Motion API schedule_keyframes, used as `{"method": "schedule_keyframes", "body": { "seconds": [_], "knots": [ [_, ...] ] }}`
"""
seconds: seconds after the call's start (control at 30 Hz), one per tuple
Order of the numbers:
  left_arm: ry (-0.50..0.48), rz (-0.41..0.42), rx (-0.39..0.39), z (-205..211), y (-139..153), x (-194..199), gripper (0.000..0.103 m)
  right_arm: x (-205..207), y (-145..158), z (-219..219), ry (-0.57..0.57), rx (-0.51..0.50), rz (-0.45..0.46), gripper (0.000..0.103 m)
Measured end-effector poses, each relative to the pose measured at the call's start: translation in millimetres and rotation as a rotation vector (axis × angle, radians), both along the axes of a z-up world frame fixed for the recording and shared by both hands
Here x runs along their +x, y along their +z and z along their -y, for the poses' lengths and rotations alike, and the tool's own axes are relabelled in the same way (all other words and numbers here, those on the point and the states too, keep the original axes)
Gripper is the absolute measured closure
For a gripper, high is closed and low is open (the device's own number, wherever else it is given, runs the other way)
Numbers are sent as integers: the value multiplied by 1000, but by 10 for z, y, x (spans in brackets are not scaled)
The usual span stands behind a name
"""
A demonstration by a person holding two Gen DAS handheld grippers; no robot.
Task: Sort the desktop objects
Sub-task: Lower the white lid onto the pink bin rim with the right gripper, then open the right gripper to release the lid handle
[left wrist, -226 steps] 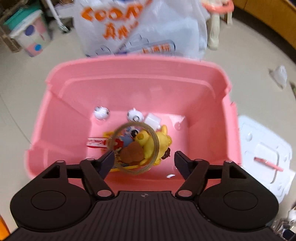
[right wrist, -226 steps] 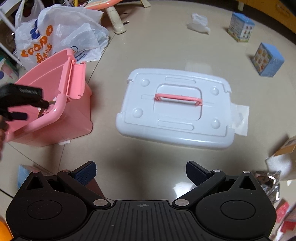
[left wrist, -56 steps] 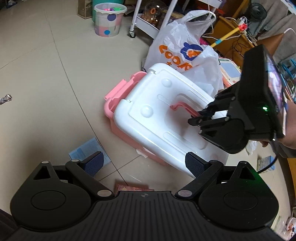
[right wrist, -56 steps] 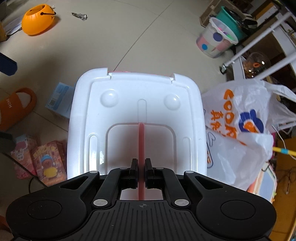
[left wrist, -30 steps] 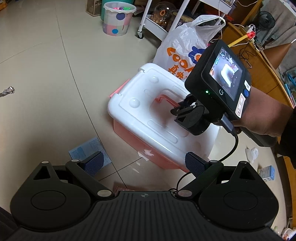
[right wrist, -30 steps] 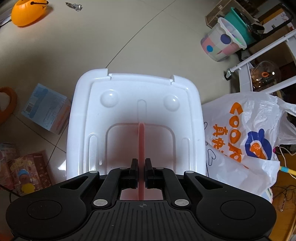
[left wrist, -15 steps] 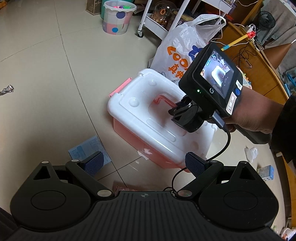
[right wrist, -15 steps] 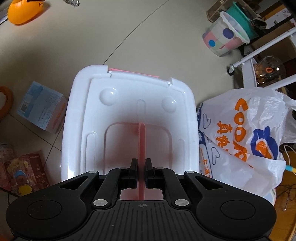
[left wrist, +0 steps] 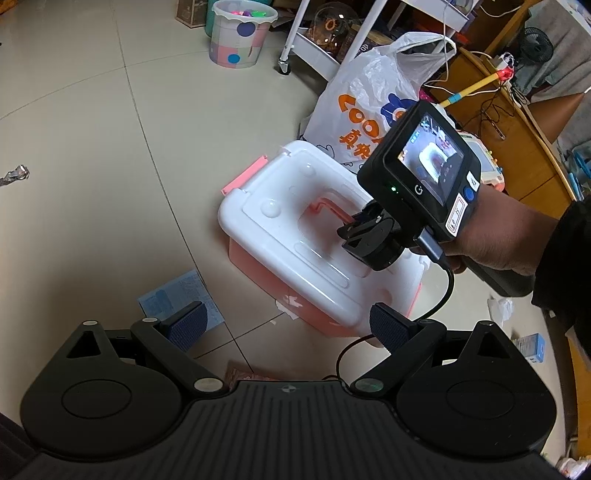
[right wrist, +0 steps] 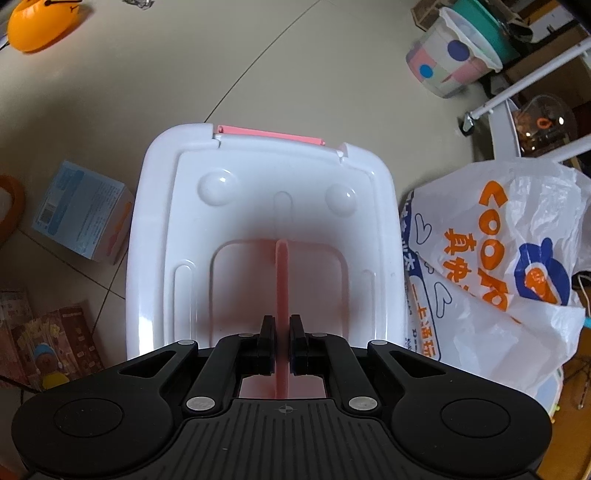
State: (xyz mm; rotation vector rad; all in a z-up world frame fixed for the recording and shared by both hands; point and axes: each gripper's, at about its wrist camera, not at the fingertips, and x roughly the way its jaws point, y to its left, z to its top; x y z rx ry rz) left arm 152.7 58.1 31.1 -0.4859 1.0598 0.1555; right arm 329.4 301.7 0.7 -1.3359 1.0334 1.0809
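Now that the white lid (right wrist: pixel 258 229) sits square on the pink box (left wrist: pixel 325 295), where a couple of seconds ago it hung tilted over one edge, the box stands closed on the tiled floor (left wrist: pixel 92 166), just beside the printed plastic bag (right wrist: pixel 495 251). The sorted toys that lay in the open box seconds earlier are hidden under the lid, so I judge the packing part of the task to be done or nearly so. The pink latch (right wrist: pixel 269 134) at the far end of the box shows above the lid's edge; whether it is snapped down I cannot tell.

The right gripper (right wrist: pixel 282 341) is clamped on the thin pink handle (right wrist: pixel 281 280) in the lid's middle recess, its two fingers pressed against either side of the strip, as they were half a second ago. From the left wrist view the same grip shows from the side, the person's hand (left wrist: pixel 491 243) holding the tool low over the lid. Letting go of the handle looks like the next sensible move, and after that the latches may need pressing.

The left gripper (left wrist: pixel 284 325) hangs back near the box with its fingers spread wide and nothing between them, unchanged over the last two seconds.

Smaller things lie loose around: a light blue carton (right wrist: pixel 81 210) close to the box, a spotted bucket (left wrist: pixel 238 33) further off, and picture boxes (right wrist: pixel 48 343) nearby, which suggests some sorting may remain.
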Motion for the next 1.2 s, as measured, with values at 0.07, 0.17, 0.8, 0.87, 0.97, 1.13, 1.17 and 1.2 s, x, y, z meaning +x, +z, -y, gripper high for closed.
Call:
{"method": "schedule_keyframes", "body": {
  "seconds": [0.07,0.17,0.8,0.87,0.97,1.13,1.17,1.2],
  "knots": [
    [2,0,0,-9,3,-5,6,19,15,7,-29,8,-5,97],
    [4,1,-5,-17,13,-12,6,51,93,40,-74,35,4,87],
    [-53,97,96,187,391,-107,6,-95,1399,830,-434,149,165,66],
    [-73,113,119,231,440,-117,6,-138,1519,958,-475,160,180,64],
    [-95,126,151,279,493,-135,6,-234,1685,1106,-513,171,221,63],
    [-114,169,190,309,594,-204,6,-442,1915,1253,-595,211,261,61],
    [-125,180,203,320,621,-220,6,-499,1959,1274,-611,227,272,60],
    [-137,191,217,332,649,-237,6,-556,2002,1295,-628,244,283,59]
  ]
}}
